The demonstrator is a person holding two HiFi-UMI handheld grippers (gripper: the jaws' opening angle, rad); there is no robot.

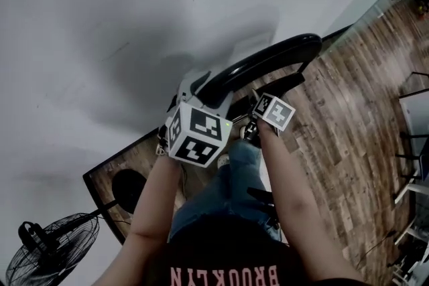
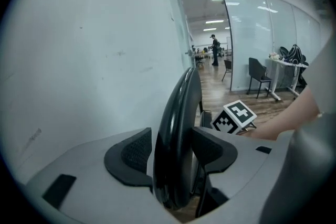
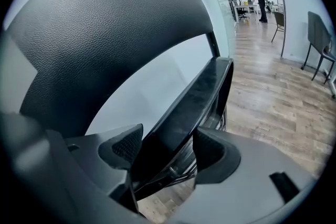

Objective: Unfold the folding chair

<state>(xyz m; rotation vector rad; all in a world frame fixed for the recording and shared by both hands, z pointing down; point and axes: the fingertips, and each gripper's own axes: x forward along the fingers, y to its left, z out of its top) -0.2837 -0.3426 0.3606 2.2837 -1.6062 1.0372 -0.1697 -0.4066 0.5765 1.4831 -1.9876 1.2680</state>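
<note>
The black folding chair (image 1: 268, 60) stands against a white wall, right in front of my legs. Its curved backrest (image 2: 181, 128) runs edge-on between the jaws of my left gripper (image 2: 170, 152). The pads lie close on either side, with a thin gap at the left pad, so that gripper is open around it. In the head view the left gripper (image 1: 203, 86) sits at the backrest's left end. My right gripper (image 3: 167, 147) is shut on the front edge of the chair's seat (image 3: 197, 105), which is tilted up below the backrest (image 3: 105, 34). The head view shows this right gripper (image 1: 265, 98) just right of the left one.
The white wall (image 1: 134, 10) is directly behind the chair. A floor fan (image 1: 50, 244) stands at the lower left beside a dark-framed panel (image 1: 117, 181). Wood floor (image 1: 348, 117) stretches to the right. More chairs (image 2: 258, 75), a table and a person (image 2: 214, 50) are farther off.
</note>
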